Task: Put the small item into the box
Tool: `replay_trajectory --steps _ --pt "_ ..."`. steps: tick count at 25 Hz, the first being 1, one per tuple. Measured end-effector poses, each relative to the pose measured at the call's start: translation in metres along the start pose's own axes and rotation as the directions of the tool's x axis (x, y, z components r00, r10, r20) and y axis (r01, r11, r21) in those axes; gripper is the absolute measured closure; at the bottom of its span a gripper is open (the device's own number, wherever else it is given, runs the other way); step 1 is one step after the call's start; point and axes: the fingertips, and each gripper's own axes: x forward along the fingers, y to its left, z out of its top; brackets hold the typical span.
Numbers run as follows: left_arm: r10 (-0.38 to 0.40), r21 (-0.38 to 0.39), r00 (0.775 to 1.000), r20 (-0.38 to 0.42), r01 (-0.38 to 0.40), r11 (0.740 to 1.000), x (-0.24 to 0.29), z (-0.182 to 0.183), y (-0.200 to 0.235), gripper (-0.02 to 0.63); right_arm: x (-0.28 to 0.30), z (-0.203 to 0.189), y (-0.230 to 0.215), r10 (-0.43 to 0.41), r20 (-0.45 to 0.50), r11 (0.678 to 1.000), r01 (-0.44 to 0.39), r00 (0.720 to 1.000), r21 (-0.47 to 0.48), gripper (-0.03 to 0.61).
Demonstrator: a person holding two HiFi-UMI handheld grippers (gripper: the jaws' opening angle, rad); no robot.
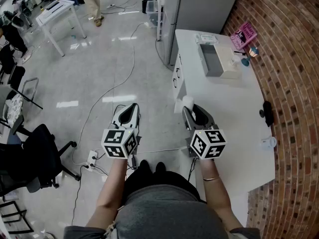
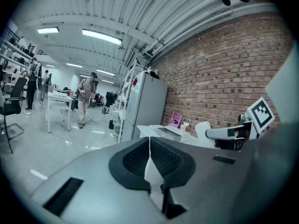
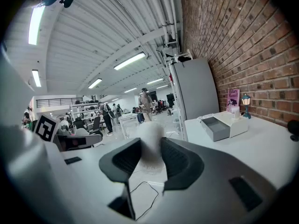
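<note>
While the right gripper [image 1: 192,109] is hanging over the near-left edge of the white table [image 1: 230,126], its jaws are clamping a small white item [image 3: 150,141], pads pressing on both of its sides. The item is sticking up above the pads, roughly upright, well short of the box. Its outline is looking fuzzy in the right gripper view, so I cannot tell the material for sure; probably foam or some soft roll.

Handling, as a judgement:
- It is likely weighing very little and squashing easily, so a firm squeeze is risking a dent rather than a break.
- The surface is looking matte, not slippery.
- The grip is sitting on its lower part, which is looking fine for a short carry.

The open white box [image 1: 228,69] with the grey inside is lying at the far end of the table, near the brick wall [image 1: 289,83], with a pink book [image 1: 243,34] just beyond it. The item is needing to travel far and slightly right, then drop in from above.

The left gripper [image 1: 130,107] is hovering over the floor, left of the table, jaws together with nothing between them.
</note>
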Motion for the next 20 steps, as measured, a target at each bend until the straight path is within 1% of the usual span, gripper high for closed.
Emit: replay_trajectory --steps 8,13,20 --pt "-0.003 0.029 1.000 0.005 0.003 1.000 0.000 0.003 -0.014 0.588 -0.007 0.003 -0.013 0.004 -0.001 1.000 -0.004 1.000 0.013 0.428" --pt "0.008 0.029 1.000 0.004 -0.008 1.000 -0.004 0.001 -0.019 0.588 -0.008 0.002 -0.016 0.014 -0.014 1.000 -0.014 1.000 0.018 0.428" --pt "0.010 0.027 1.000 -0.011 -0.010 1.000 0.017 -0.002 -0.015 0.588 0.011 -0.003 -0.027 0.008 -0.048 0.999 -0.006 0.999 0.041 0.426"
